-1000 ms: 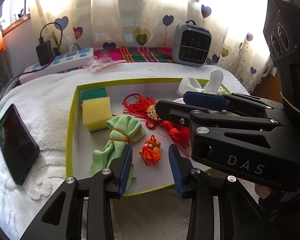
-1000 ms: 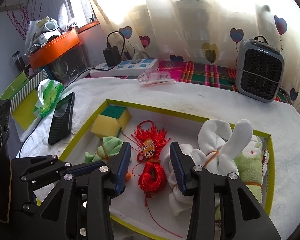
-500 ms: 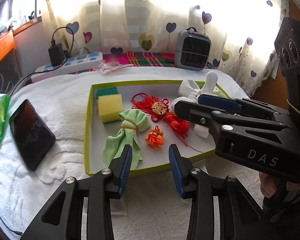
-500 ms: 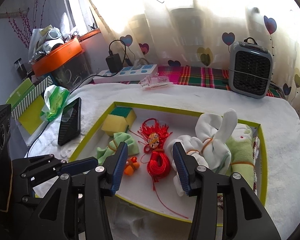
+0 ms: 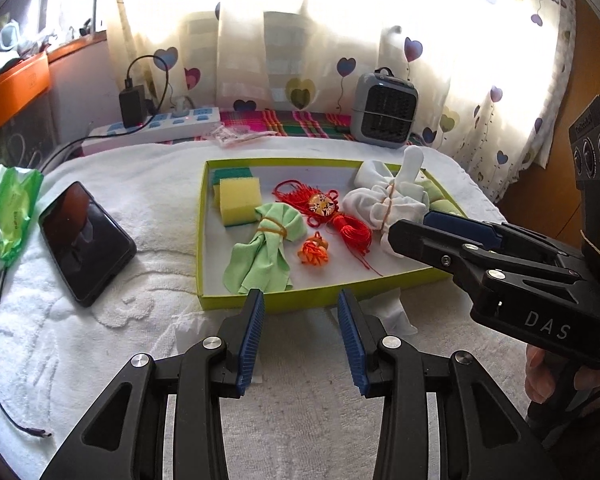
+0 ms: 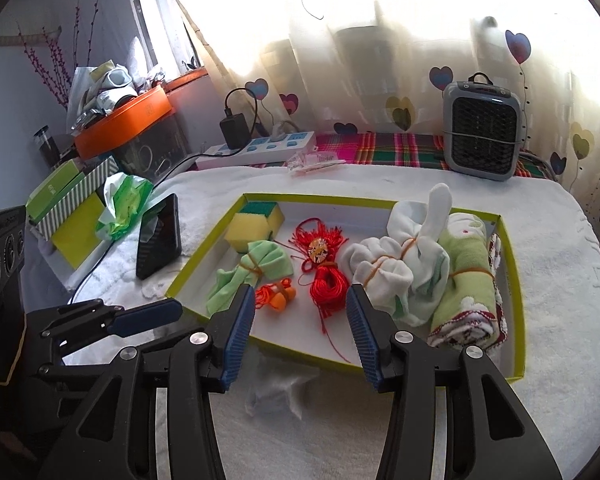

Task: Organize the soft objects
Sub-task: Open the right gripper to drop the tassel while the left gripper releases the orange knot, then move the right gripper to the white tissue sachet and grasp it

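Left gripper [image 5: 300, 334] hangs over the white towel [image 5: 100, 320] just outside the near wall of the green-rimmed tray [image 5: 199, 240], jaws apart, nothing between the blue pads. Right gripper [image 6: 300, 330] same deal, jaws parted and empty, tips over the tray's near edge; a hand [image 5: 540, 376] grips its handle at the tray's near right. All soft items sit inside the tray: yellow sponge [image 5: 239, 202] with green backing in the far left corner, green cloth [image 5: 266, 246] tied with a rubber band just in front of the sponge, small orange tassel [image 5: 314, 250] beside the cloth toward the tray's middle, red knot ornament [image 5: 328, 214] with coiled red cord in the centre. White sock bundle [image 6: 384, 270] banded right of the red cord, one sock end sticking upright; rolled green towel [image 6: 466, 288] with rubber band against the tray's right wall. Outside the tray: black phone [image 5: 86, 242] on the towel to its left, green plastic bag [image 5: 10, 212] further left, white power strip [image 5: 156, 128] and grey heater [image 5: 382, 114] behind it, small white scrap [image 6: 278, 394] on the towel just in front of the tray's near wall.
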`<state>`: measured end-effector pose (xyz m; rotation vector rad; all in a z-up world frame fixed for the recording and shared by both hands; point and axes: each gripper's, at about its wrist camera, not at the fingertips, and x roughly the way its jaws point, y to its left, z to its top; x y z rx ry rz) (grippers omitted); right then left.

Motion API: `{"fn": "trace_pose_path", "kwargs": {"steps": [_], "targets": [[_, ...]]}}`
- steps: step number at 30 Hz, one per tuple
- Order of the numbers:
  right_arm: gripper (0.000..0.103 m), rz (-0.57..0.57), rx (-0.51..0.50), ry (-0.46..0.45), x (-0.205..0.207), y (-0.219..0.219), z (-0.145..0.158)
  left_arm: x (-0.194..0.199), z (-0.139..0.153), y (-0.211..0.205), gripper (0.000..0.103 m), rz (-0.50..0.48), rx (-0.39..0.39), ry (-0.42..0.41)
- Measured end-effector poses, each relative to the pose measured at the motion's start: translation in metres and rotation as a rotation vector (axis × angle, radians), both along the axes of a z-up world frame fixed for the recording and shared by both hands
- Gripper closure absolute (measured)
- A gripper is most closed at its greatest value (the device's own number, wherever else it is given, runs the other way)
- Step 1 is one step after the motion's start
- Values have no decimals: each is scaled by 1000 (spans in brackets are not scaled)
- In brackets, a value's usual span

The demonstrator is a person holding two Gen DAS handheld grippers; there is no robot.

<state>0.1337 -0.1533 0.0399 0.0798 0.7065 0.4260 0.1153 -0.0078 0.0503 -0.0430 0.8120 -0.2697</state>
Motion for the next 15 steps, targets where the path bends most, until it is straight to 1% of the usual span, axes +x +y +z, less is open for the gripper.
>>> {"fn": "trace_pose_path", "kwargs": {"steps": [8,12,15], "targets": [[54,-23,-11,14,-18,-5,-9,-14,-2,20,67,43,-25,4],[54,-35,-14,35,-23,-6,-17,-20,-8,32,67,71,-41,20],[54,-29,-8,69,-24,-5,-25,-24,-13,40,67,90,-46,29]]}}
